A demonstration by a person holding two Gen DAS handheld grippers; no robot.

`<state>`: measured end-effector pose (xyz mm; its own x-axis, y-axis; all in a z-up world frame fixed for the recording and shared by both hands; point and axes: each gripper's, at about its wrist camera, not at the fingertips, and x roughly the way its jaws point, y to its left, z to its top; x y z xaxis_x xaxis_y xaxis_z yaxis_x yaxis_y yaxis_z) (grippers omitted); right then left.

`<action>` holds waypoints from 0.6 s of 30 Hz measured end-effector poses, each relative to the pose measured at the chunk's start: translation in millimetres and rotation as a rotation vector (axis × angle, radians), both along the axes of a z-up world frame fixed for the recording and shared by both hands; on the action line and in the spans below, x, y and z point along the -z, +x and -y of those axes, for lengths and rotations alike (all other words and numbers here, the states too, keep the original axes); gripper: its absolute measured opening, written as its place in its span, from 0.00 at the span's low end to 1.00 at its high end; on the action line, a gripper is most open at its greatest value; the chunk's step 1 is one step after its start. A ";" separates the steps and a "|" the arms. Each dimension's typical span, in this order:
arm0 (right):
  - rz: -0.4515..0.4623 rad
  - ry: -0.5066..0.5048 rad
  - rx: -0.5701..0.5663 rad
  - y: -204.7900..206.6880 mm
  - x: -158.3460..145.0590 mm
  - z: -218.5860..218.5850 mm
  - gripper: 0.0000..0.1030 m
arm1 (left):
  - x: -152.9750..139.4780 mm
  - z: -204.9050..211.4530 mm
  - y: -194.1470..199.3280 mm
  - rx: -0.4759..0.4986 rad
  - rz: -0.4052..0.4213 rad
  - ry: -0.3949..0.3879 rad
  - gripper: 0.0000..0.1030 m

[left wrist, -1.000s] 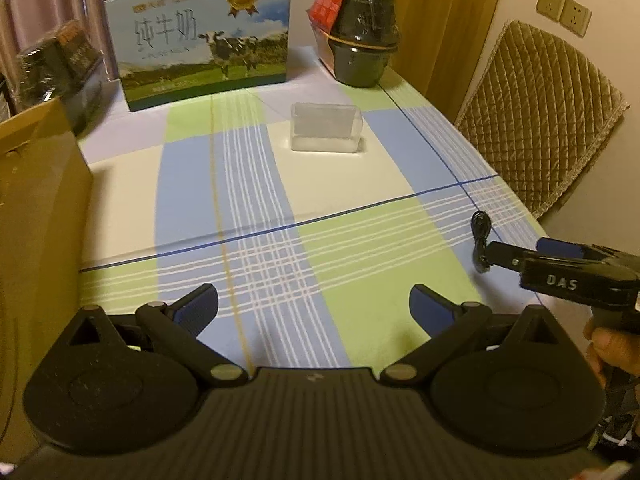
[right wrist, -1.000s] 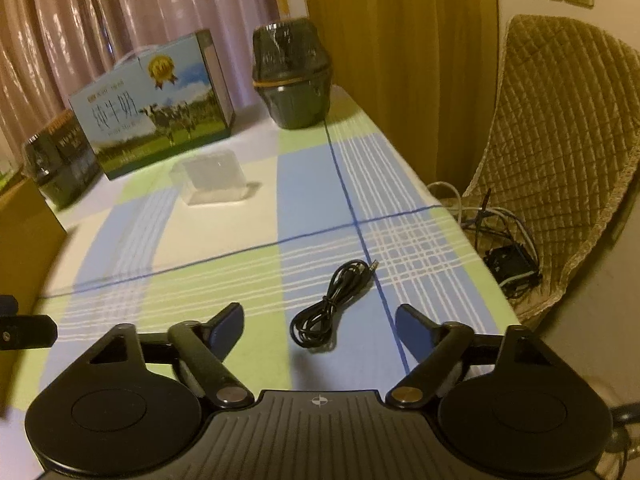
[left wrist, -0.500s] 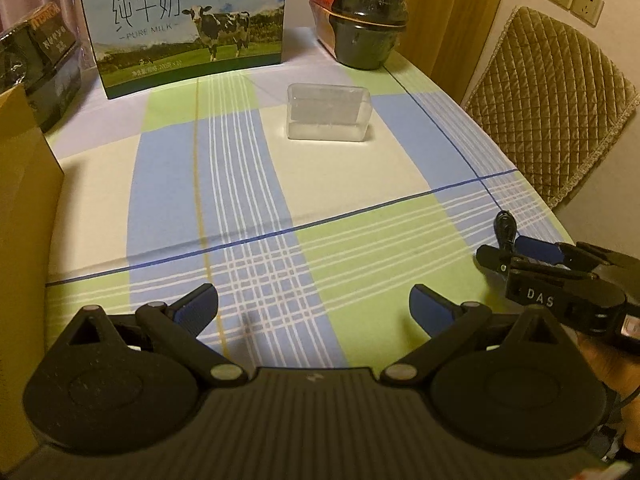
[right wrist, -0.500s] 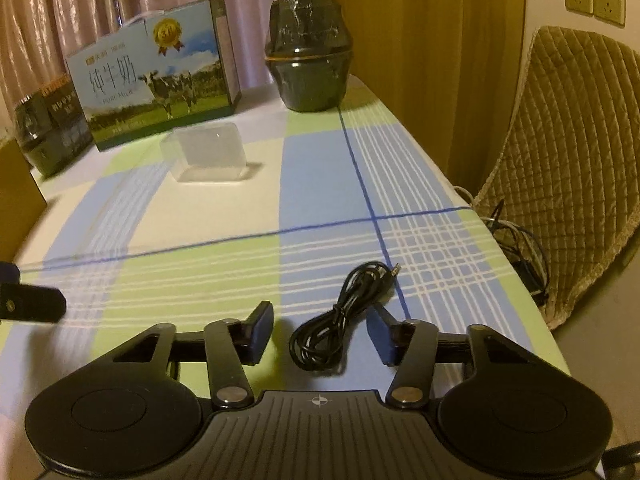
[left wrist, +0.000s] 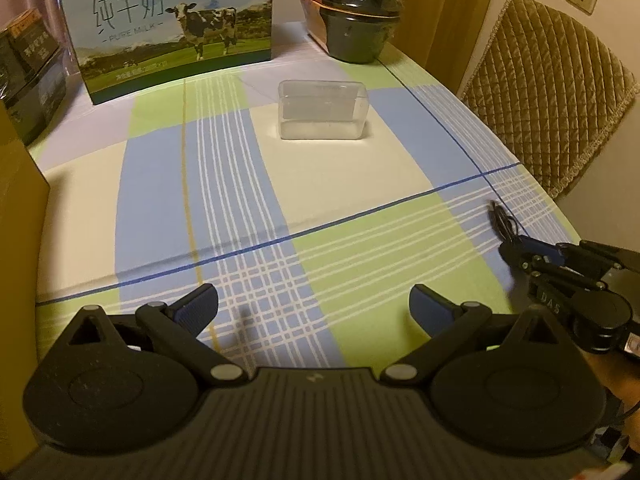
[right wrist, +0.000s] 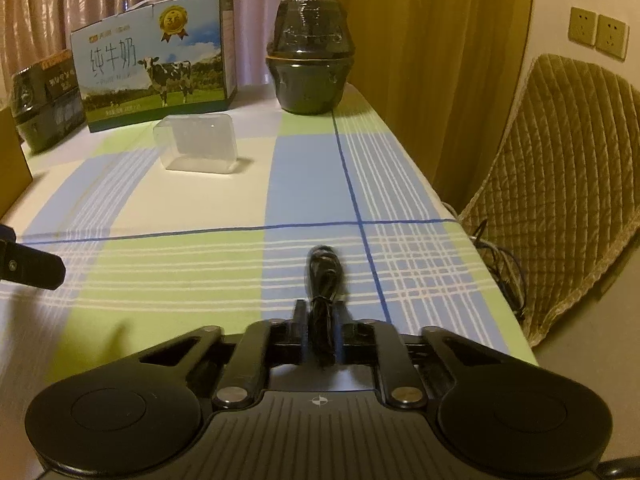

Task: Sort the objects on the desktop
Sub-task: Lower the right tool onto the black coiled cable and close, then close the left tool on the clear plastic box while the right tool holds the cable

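Now the right gripper [right wrist: 322, 322] has just been closing, and its jaws are clenched on the cable [right wrist: 325, 280], probably to lift it for sorting. The cable is thin, black and bundled in loops, its free end lying blurred on the table [right wrist: 200, 208] near the right edge. The left gripper [left wrist: 314, 307] hangs released over the near edge, empty. A clear box [left wrist: 323, 110] stands toward the far edge.

Black cable [right wrist: 325, 280] bunched on tablecloth (near edge), clamped.
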<state>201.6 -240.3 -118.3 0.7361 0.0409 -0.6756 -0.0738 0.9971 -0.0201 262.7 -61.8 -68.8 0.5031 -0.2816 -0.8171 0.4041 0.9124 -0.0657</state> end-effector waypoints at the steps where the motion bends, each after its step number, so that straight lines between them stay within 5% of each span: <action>1: -0.001 0.001 -0.004 0.1 -0.3 0.3 0.07 | 0.4 1.0 0.6 0.004 0.000 0.001 0.97; 18: 0.015 0.043 -0.113 49.7 -25.3 -10.8 0.07 | -11.9 17.1 44.5 0.121 0.066 0.049 0.97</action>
